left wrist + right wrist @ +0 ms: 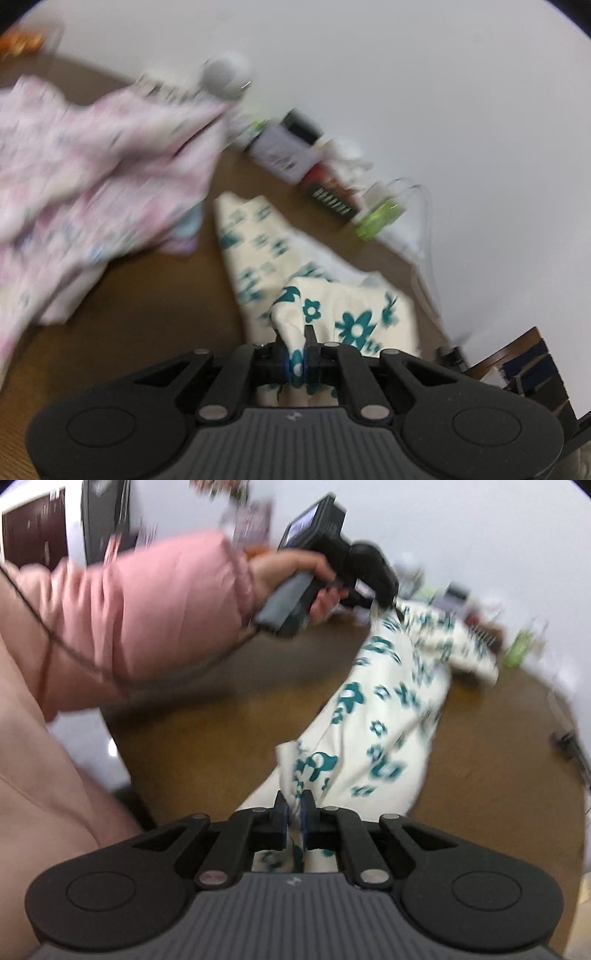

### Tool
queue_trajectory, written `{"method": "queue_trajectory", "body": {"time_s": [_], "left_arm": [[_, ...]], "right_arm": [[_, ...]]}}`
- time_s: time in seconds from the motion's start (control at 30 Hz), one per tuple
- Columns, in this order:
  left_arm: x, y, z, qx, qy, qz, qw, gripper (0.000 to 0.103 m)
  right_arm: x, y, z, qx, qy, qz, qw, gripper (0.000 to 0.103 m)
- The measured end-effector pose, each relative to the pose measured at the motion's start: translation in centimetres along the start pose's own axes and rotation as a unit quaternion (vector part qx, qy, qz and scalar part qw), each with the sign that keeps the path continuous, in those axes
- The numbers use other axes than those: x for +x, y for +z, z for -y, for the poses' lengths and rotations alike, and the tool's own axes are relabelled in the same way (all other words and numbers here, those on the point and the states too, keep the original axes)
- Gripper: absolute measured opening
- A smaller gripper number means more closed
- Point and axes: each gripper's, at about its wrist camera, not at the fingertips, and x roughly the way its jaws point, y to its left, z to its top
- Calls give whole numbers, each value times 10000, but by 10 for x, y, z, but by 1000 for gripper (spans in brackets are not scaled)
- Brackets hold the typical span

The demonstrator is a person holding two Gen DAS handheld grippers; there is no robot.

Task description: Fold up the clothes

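On the brown table (207,716), both grippers are clamping one cream garment (391,716) printed with teal flowers.

Nearest, the right gripper (294,814) is pinching a bunched end of the cloth; the left gripper (295,350) is pinching another fold, raised above the tabletop. Farther back, a pink floral garment (92,177) is lying beside it, with blurred boxes (295,155) sitting along the wall.

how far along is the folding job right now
Done: nothing looks neatly folded yet; the pink floral garment lies bunched on the brown table. In hand: the left gripper and right gripper are each shut on the white garment with teal flowers, stretched between them. Left: folding this one, then apparently the pink one.
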Motion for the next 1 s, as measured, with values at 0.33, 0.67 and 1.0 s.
{"method": "queue_trajectory", "body": {"time_s": [0.33, 0.67, 1.0], "left_arm": [[21, -1, 13, 346, -303, 159, 9988, 8], [36, -8, 18, 585, -110, 158, 9981, 11], [-3, -7, 98, 3139, 479, 655, 9460, 87]], "right_arm": [[-8, 2, 12, 885, 219, -59, 9958, 28], [-12, -2, 28, 1630, 273, 408, 9854, 31], [5, -16, 34, 1998, 246, 564, 9779, 28]]}}
